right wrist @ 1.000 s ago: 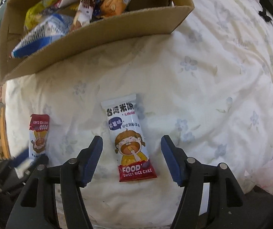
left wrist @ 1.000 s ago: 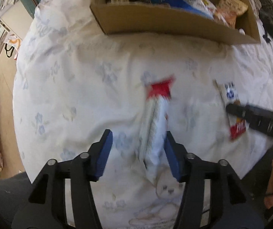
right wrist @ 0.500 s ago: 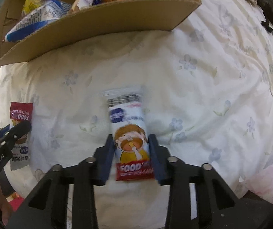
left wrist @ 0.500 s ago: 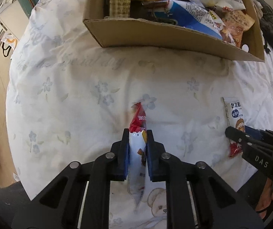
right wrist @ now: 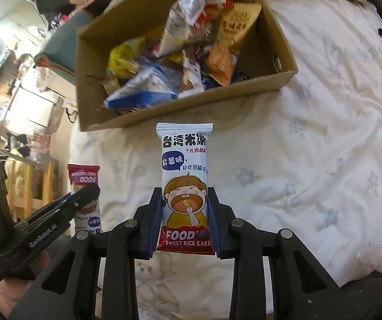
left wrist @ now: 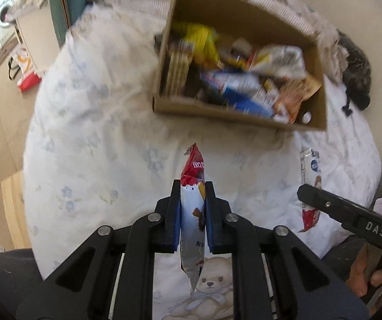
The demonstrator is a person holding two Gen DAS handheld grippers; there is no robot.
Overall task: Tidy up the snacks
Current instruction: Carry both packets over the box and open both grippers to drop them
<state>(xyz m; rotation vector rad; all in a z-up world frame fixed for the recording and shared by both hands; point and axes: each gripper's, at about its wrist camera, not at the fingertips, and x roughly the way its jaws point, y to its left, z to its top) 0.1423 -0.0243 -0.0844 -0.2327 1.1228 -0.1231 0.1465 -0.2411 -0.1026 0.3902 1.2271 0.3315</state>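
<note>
Two white-and-red sweet rice cake packets are held above the quilt, short of the cardboard snack box (left wrist: 209,112). My left gripper (left wrist: 192,186) is shut on one packet (left wrist: 194,165), which stands edge-on with its red end forward. My right gripper (right wrist: 184,197) is shut on the other packet (right wrist: 184,149), face up with its cartoon print showing. The box (right wrist: 191,106) is open and holds several mixed snack bags. In each wrist view the other gripper and its packet show at the side: the right packet (left wrist: 310,165) and the left packet (right wrist: 84,176).
A white floral quilt (left wrist: 97,160) covers the bed under everything. A dark garment (left wrist: 356,61) lies right of the box and a teal item (left wrist: 60,5) behind it. A shopping bag (left wrist: 27,77) sits on the floor at left. A person's hand (left wrist: 372,280) holds the right gripper.
Both grippers closed on their packets and then lifted them off the quilt. The view now looks more level, into the open box.
</note>
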